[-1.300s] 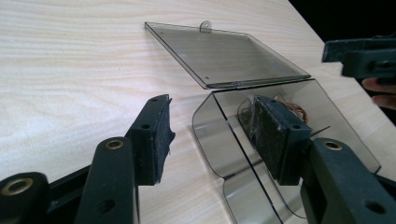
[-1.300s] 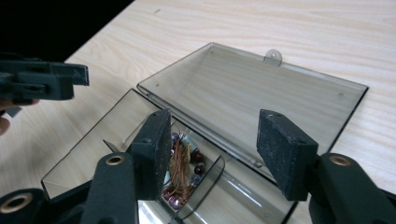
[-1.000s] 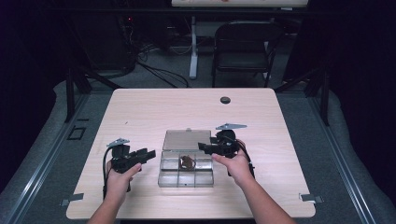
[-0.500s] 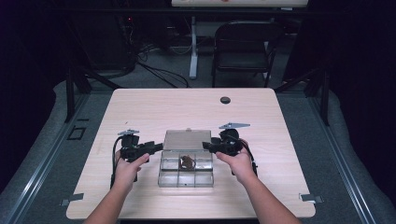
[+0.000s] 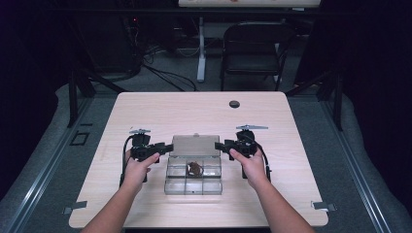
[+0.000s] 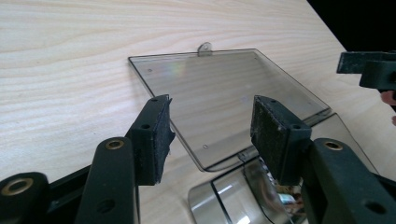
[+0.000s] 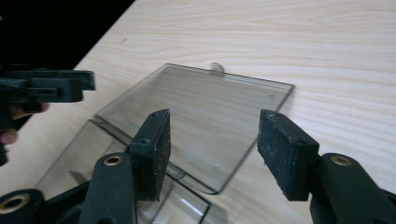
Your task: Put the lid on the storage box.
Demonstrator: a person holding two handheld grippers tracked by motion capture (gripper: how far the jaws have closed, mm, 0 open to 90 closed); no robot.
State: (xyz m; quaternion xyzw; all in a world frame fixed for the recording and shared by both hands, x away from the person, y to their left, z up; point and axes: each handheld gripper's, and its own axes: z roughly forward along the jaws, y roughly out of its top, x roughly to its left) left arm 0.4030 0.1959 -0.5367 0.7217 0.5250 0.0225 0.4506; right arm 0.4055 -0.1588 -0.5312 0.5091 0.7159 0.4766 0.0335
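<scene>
Two grippers flank a clear plastic box near the front middle of the table, one at each side of its hinge line, probably so the lid can be caught from both ends and swung shut; the left gripper points right at the lid's left edge, the right gripper points left at its right edge, and neither touches it yet. Both stand wide with nothing between the pads; the right one's jaws have just been opening again. In the left gripper view the pads are flat, black and gritty, mounted on matte black arms with brass bushings; beyond them the lid lies folded back flat on the wood, a smoky, glossy sheet with rounded corners and a small tab on its far edge. The right gripper view shows the lid from the other side. The box is split into small square cells; a small brown thing sits in a middle one. Farther off, the pale wood-grain top carries a dark round disc; behind the table stands a black folding chair.
</scene>
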